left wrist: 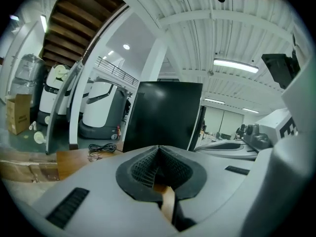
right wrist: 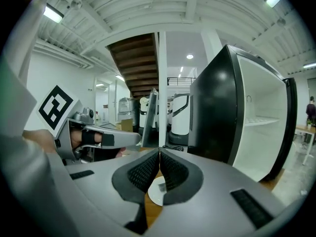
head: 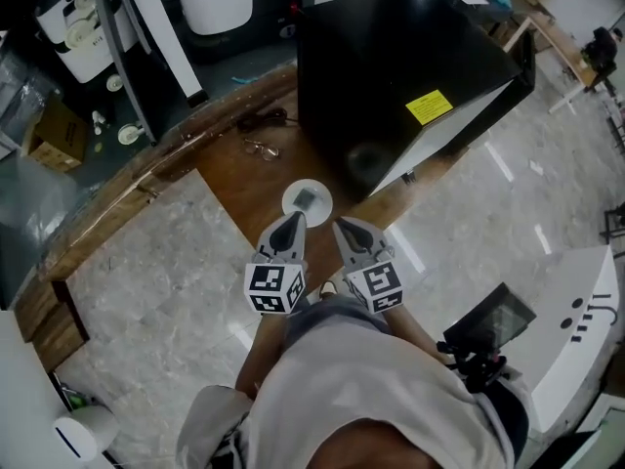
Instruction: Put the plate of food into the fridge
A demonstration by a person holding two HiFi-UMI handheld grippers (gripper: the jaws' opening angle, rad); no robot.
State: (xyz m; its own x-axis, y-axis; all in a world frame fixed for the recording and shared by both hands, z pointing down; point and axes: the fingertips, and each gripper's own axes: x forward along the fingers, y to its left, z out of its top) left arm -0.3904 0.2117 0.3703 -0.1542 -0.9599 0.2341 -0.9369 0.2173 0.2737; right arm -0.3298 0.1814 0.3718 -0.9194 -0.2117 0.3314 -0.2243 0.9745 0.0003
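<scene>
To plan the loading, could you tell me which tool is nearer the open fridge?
Right. The right tool is just short of the near corner of the fridge; the left tool is beside it, farther from the fridge, by the plate.

The yellow label (head: 429, 106) on the fridge (head: 381, 66) is too small to read.

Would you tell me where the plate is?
In the head view's centre, the plate sits on the wooden surface, just below-left of the black fridge.
</scene>
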